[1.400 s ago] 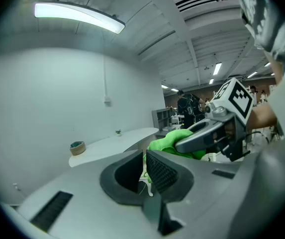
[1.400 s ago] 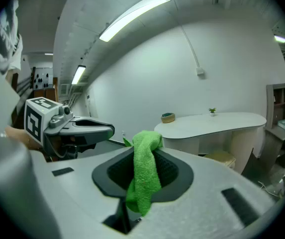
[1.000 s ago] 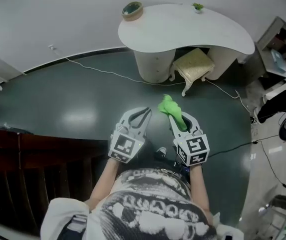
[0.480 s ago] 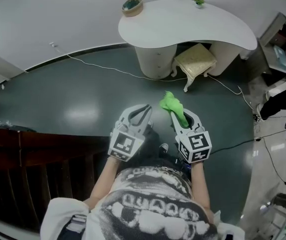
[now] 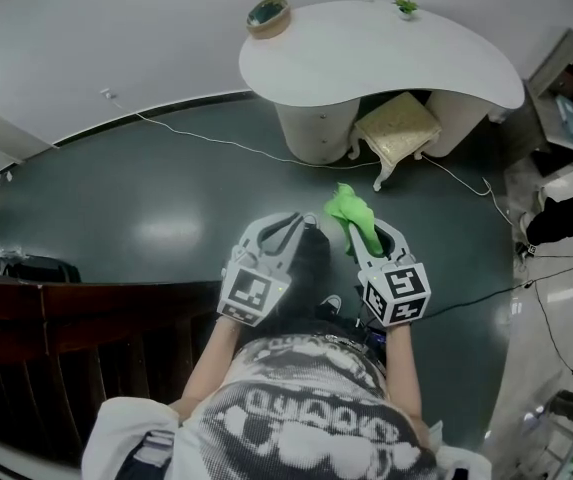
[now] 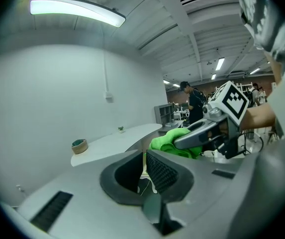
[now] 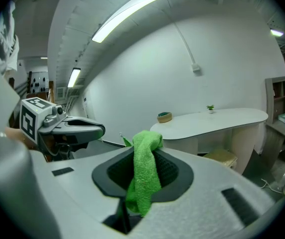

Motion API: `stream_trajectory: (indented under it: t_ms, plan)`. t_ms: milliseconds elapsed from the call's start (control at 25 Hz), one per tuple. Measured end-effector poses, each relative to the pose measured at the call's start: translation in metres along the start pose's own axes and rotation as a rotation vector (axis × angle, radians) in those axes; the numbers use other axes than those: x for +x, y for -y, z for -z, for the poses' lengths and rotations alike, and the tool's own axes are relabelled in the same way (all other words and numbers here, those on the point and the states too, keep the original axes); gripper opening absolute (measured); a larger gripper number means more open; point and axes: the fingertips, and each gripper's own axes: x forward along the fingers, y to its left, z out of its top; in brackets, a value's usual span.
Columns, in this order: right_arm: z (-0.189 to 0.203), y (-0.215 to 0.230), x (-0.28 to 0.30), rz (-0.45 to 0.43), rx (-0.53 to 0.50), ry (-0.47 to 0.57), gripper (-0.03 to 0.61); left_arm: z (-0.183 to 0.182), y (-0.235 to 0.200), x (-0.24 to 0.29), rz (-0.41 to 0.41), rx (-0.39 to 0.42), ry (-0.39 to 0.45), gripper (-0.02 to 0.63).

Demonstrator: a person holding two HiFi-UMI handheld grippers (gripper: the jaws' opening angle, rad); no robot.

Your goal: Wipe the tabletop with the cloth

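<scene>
The white curved table (image 5: 396,53) stands ahead across the dark floor, some way from both grippers. My right gripper (image 5: 351,230) is shut on a green cloth (image 5: 354,216), which hangs folded over its jaws (image 7: 144,171). In the right gripper view the table (image 7: 222,121) lies beyond the cloth. My left gripper (image 5: 291,226) is held beside it, shut with nothing between its pads (image 6: 158,171). From the left gripper view, the right gripper (image 6: 202,133) and the cloth (image 6: 172,141) show to the right, with the table (image 6: 117,136) behind.
A small round bowl (image 5: 268,13) and a tiny plant (image 5: 404,6) sit on the table's far edge. A cushioned stool (image 5: 396,133) is tucked under it. A thin cable (image 5: 206,140) runs across the floor. Dark wooden furniture (image 5: 56,318) is at the left, shelves (image 5: 566,98) at the right.
The view has drifted slightly. My right gripper with the cloth has moved a little right. Both grippers keep their states.
</scene>
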Motion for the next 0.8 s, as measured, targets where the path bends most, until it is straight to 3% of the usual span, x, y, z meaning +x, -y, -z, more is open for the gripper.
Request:
stream_trajectory:
  t_ms: [280, 800]
  plan:
    - [-0.025, 0.054, 0.056, 0.034, 0.014, -0.023, 0.064, -0.007, -0.054, 0.066, 0.008, -0.011, 0.003, 0.02]
    - [-0.079, 0.129, 0.206, 0.073, 0.049, -0.096, 0.064, -0.009, -0.212, 0.183, 0.015, 0.005, -0.023, 0.02]
